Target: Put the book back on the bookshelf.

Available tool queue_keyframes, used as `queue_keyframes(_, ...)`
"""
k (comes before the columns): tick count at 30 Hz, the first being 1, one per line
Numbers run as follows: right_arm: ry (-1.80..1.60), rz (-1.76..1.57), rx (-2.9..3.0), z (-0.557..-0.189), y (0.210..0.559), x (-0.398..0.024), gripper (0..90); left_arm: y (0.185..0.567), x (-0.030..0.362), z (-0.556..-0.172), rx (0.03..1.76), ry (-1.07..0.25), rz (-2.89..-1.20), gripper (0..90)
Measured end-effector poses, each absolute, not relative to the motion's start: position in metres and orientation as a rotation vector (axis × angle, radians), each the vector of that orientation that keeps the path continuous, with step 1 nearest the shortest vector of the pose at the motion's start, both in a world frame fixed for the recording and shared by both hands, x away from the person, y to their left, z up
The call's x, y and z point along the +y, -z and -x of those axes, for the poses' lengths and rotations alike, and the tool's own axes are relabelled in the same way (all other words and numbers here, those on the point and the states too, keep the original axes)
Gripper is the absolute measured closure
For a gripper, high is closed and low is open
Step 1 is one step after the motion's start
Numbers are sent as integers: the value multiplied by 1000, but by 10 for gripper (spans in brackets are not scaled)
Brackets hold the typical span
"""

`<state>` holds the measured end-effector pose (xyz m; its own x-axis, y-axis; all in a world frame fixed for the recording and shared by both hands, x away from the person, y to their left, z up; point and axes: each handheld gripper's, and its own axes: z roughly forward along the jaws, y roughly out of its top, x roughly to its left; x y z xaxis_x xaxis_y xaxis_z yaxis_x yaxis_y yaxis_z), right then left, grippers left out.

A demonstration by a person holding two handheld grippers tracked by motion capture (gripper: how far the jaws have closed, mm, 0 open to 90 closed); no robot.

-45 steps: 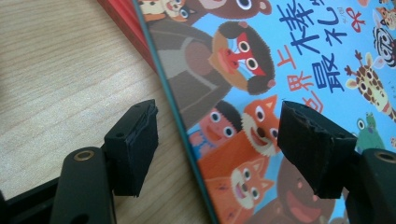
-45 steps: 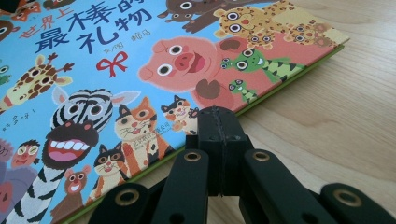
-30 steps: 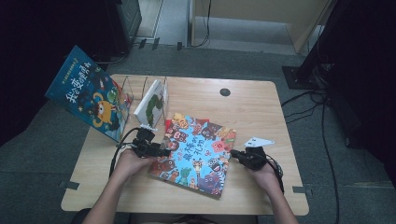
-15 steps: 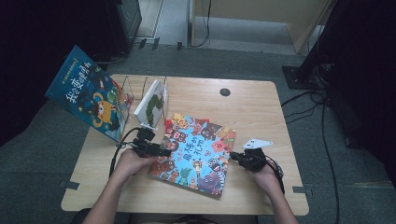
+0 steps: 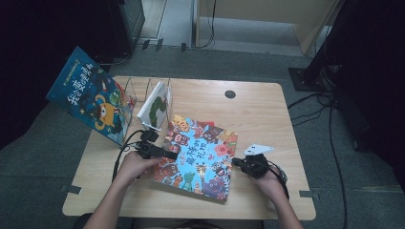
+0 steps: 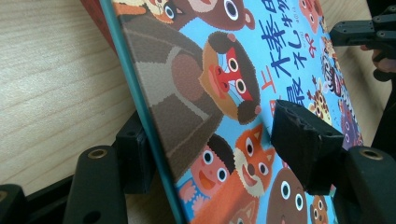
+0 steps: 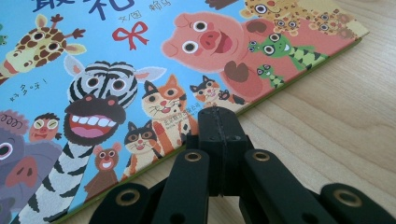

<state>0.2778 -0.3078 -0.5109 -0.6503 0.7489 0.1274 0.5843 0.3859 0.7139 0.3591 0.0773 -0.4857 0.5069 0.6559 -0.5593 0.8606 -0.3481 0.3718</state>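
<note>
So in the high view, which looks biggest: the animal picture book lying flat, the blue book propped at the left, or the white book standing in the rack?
1. Animal picture book, lying flat.
2. Blue book, a bit smaller, though it tilts toward the camera, so these two are unsure.
3. White book, clearly smallest as seen, standing nearly edge-on in the clear rack.

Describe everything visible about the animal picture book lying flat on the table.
The animal picture book is a thin hardcover with a glossy light-blue cover crowded with cartoon animals: zebra, pig, cats, giraffe, monkey, fox, plus dark blue characters and a red bow. It lies closed and skewed on the wooden table. The left gripper straddles its left edge, one jaw beneath and one above, the upper pad apparently off the cover. The right gripper, jaws shut, touches its right edge.
</note>
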Motion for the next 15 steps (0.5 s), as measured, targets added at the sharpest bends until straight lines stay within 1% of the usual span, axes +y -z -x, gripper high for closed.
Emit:
queue_keyframes(4,-1117,-1195,2429,-278,512,-307,900,474,80,-357,1239,386,-2116,428)
queue_keyframes(9,-1119,-1218,2423,-278,513,-306,900,464,80,-358,1242,404,-2120,448)
queue_keyframes(15,-1113,-1219,2426,-279,514,-305,900,449,77,-358,1202,451,-2117,499)
